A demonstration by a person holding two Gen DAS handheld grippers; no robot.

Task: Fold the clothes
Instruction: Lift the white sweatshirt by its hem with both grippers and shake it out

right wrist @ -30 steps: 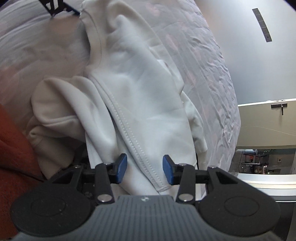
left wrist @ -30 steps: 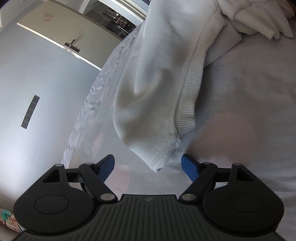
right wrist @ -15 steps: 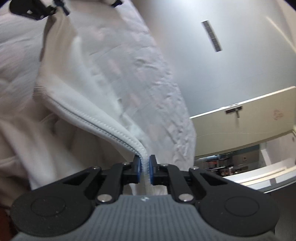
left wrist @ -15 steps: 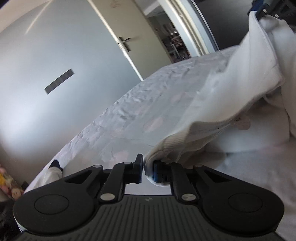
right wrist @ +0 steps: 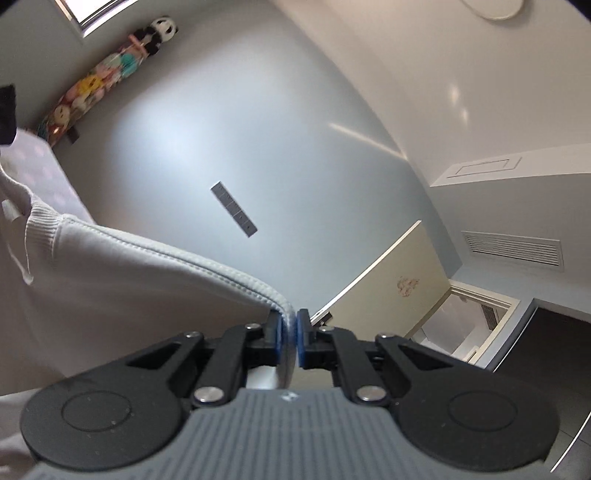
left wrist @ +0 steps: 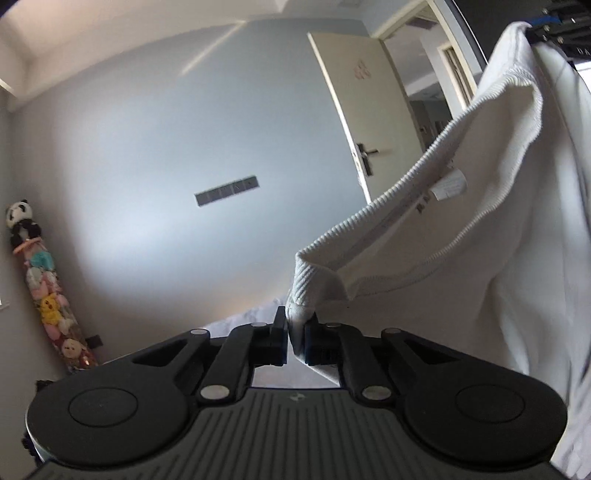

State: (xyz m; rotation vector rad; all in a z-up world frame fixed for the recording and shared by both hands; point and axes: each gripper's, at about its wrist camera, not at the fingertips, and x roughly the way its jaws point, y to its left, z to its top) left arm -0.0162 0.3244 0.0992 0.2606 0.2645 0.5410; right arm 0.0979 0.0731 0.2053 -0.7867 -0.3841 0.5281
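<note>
A white sweatshirt [left wrist: 480,236] hangs in the air, stretched between both grippers. My left gripper [left wrist: 295,336] is shut on its ribbed hem corner, and the ribbed band runs up and right to the other gripper [left wrist: 554,26] at the top right edge. A small label [left wrist: 448,186] shows inside the garment. In the right wrist view my right gripper [right wrist: 290,338] is shut on a stitched edge of the same sweatshirt [right wrist: 110,277], which drapes away to the left. Both grippers point roughly level at the wall.
A grey wall [left wrist: 166,166] with a dark strip [left wrist: 226,190] faces both cameras. A cream door [left wrist: 354,103] stands open at the right. A column of soft toys topped by a panda [left wrist: 22,221] stands in the left corner. A sliver of bed [left wrist: 240,317] shows below.
Both grippers closed on the sweatshirt's edges and lifted it off the bed. The views swung from the bed surface up to the wall and door.
</note>
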